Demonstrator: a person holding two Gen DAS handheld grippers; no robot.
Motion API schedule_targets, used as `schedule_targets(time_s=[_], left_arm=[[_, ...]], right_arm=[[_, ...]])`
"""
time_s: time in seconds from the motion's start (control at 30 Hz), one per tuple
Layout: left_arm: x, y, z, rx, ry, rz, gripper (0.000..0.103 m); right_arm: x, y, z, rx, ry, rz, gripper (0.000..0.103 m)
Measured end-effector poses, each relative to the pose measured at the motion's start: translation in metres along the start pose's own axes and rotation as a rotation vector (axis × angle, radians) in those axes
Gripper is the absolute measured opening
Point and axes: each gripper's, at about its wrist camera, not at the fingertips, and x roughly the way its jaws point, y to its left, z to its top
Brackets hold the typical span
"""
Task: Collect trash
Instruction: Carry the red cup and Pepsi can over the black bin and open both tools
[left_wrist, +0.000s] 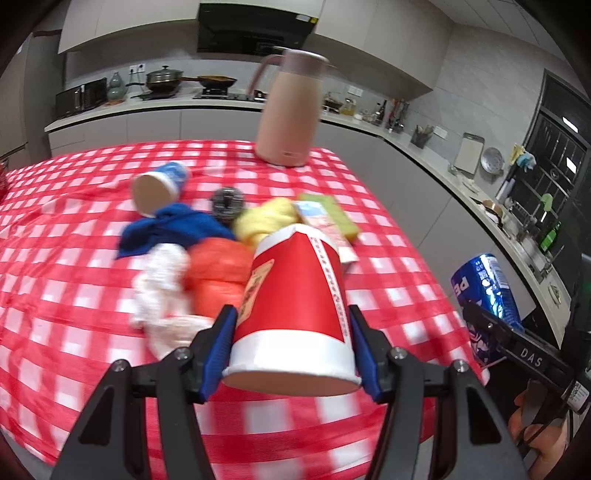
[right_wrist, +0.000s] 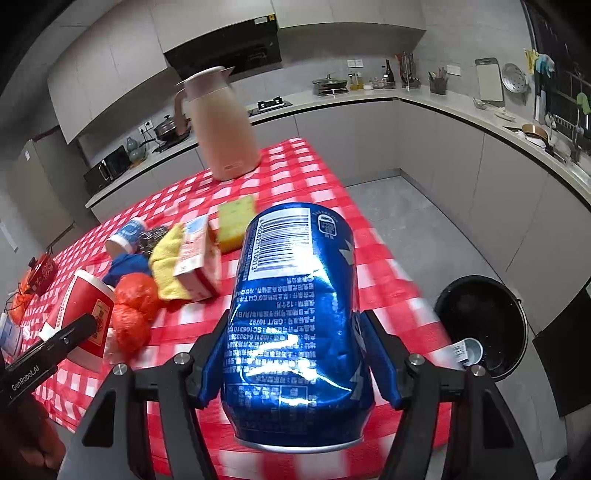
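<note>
My left gripper (left_wrist: 291, 317) is shut on a red and white paper cup (left_wrist: 295, 306), held above the checked table with its open rim toward the camera. My right gripper (right_wrist: 295, 321) is shut on a dented blue drink can (right_wrist: 295, 314), also off the table. That can (left_wrist: 484, 288) and the right gripper show at the right edge of the left wrist view; the red cup (right_wrist: 79, 314) shows at the left of the right wrist view. A black trash bin (right_wrist: 484, 328) stands on the floor right of the table, with a small cup (right_wrist: 471, 350) inside.
On the red checked tablecloth (left_wrist: 74, 280) lie a blue paper cup (left_wrist: 160, 186), blue cloth (left_wrist: 173, 229), orange bag (left_wrist: 218, 273), white crumpled plastic (left_wrist: 162, 291), yellow cloth (left_wrist: 266, 218), carton (right_wrist: 195, 254), sponge (right_wrist: 234, 221) and steel scrubber (left_wrist: 226, 201). A pink jug (left_wrist: 288, 110) stands at the back.
</note>
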Motion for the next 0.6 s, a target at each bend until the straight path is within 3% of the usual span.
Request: schedule_targets(time_s=[0.27, 0.6], left_arm=[[0.036, -0.113, -0.005, 0.029, 0.037, -0.051, 0.061], [0.107, -0.259, -0.015, 0.097, 0.136, -0.199, 0.061]], right_arm=[[-0.01, -0.129, 0.009, 0.058, 0.008, -0.026, 0.068], [0.005, -0.295, 0.013, 0.111, 0.09, -0.114, 0.068]])
